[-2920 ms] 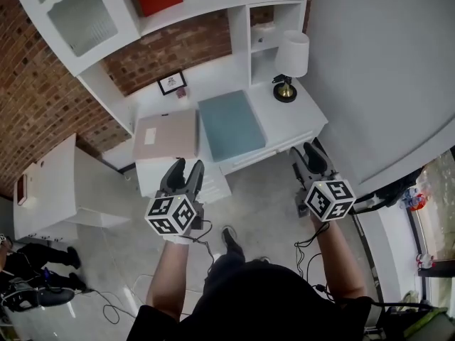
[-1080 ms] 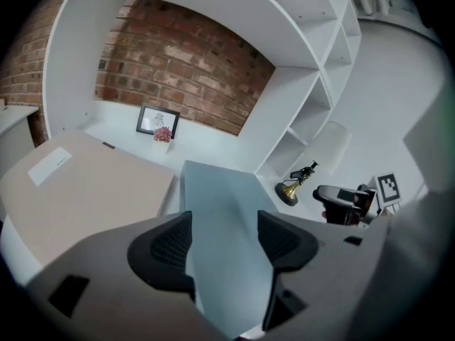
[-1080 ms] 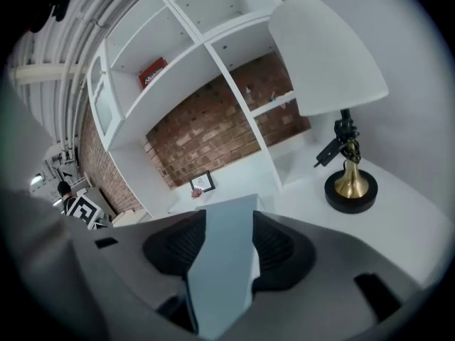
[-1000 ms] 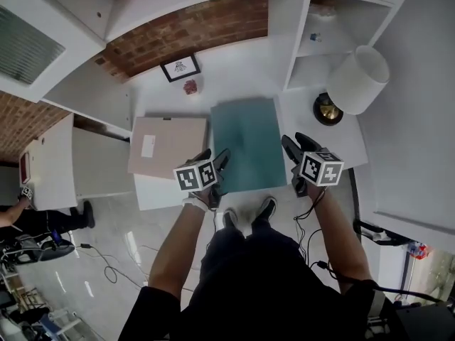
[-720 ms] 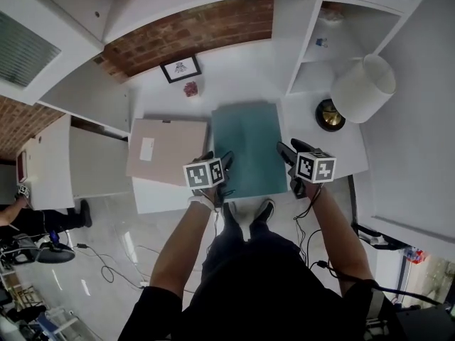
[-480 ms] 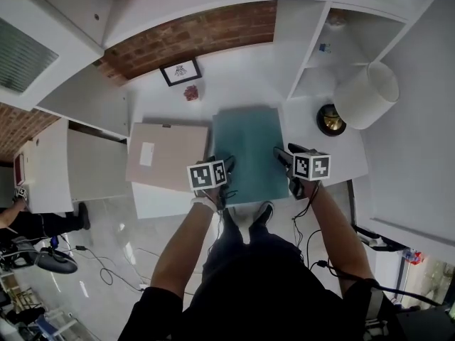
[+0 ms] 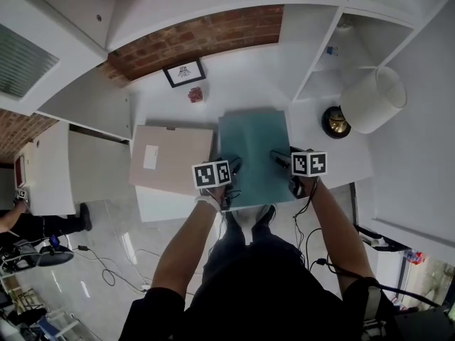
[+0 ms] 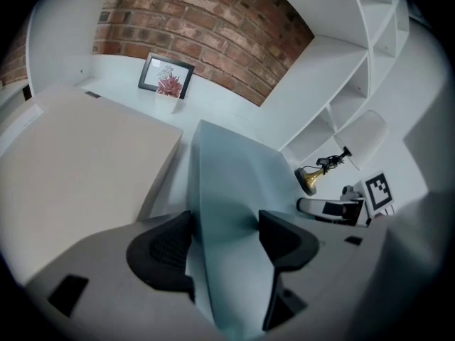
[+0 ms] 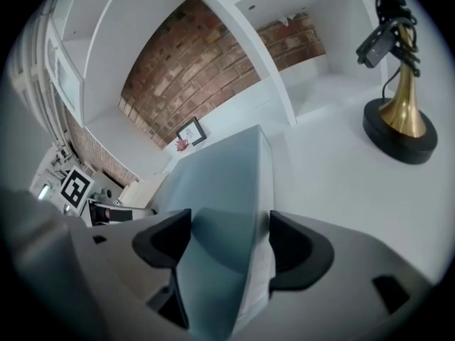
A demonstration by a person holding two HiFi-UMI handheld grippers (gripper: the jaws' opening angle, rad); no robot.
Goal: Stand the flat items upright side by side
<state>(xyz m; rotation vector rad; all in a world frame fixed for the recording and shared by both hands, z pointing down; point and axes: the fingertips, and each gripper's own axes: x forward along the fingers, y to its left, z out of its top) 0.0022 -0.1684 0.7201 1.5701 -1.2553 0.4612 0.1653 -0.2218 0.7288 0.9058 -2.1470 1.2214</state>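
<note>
Left gripper (image 7: 232, 166) and right gripper (image 7: 279, 157) sank astride the teal book (image 7: 252, 142), right jaws widening.

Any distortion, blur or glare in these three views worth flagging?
Head view: evenly lit, sharp, shelf edges bowed toward the frame's rim. Left gripper view: strong fisheye, dark rounded corners, the teal book nearest the lens soft. Right gripper view: same fisheye and dark corners, brick wall courses curved, no harsh glare.

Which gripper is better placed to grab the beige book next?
Left, likely: the left gripper straddles the teal book's edge beside the beige book. The right gripper, its jaws just opened wider around the far edge, is farther.
</note>
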